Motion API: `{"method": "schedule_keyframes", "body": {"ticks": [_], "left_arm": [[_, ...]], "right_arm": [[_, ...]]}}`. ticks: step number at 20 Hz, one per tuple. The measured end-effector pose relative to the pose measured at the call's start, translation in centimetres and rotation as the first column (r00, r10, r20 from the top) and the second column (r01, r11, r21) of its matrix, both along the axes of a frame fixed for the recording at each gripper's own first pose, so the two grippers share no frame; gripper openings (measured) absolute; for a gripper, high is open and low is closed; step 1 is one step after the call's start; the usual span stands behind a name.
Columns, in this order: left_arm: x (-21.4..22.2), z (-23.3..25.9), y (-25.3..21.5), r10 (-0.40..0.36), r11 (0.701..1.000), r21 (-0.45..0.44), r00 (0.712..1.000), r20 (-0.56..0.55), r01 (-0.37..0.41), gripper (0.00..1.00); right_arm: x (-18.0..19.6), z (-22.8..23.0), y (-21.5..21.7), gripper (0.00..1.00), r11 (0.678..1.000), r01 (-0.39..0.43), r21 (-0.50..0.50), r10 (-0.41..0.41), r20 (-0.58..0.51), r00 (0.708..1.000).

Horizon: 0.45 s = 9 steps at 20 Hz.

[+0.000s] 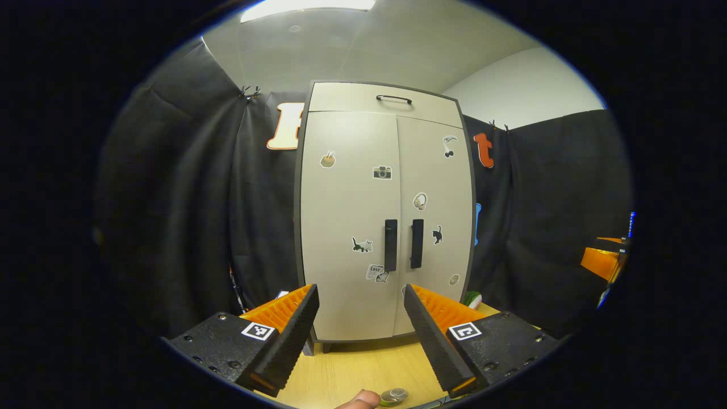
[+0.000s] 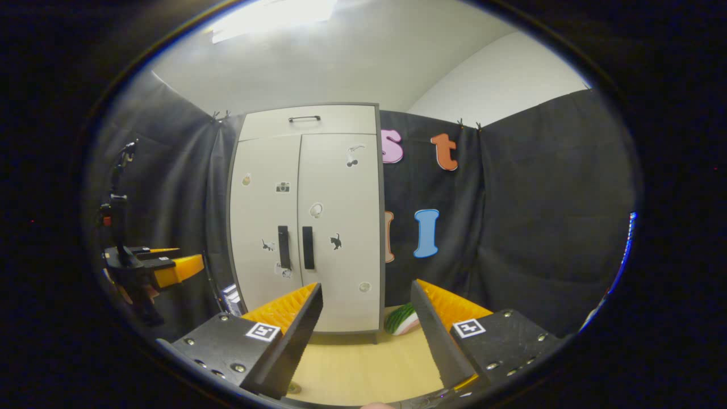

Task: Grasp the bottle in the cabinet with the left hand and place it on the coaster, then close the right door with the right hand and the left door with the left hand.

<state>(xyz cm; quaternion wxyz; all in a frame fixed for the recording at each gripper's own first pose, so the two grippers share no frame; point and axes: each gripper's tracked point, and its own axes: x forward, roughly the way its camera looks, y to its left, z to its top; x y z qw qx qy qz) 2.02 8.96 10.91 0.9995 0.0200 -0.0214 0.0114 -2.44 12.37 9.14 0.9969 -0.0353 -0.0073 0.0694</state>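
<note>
Both doors of the cabinet (image 1: 386,221) stand shut, so the bottle, if inside, is hidden straight ahead of the left gripper (image 1: 360,335), whose fingers are spread and empty. The upright door handles (image 1: 403,244) lie dead ahead of it. The right gripper (image 2: 366,335), also spread, faces right of the cabinet.

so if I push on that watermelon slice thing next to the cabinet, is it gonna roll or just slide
Probably rock or tip rather than roll far: the watermelon slice has a curved green rind and rests on the smooth wooden table, so it could also slide. It looks like a small toy, likely light. It sits right by the cabinet, which might stop it.
</note>
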Motion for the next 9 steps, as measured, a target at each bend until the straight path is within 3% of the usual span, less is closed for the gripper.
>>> {"method": "schedule_keyframes", "body": {"ticks": [9], "left_arm": [[-0.4, 1.0, -1.4, -0.027, 1.0, -0.01, 0.999, 0.019, 0.027, 0.95]], "right_arm": [[-1.5, 0.8, -1.2, 0.95, 1.0, 0.012, 0.013, -0.012, 0.023, 1.0]]}}
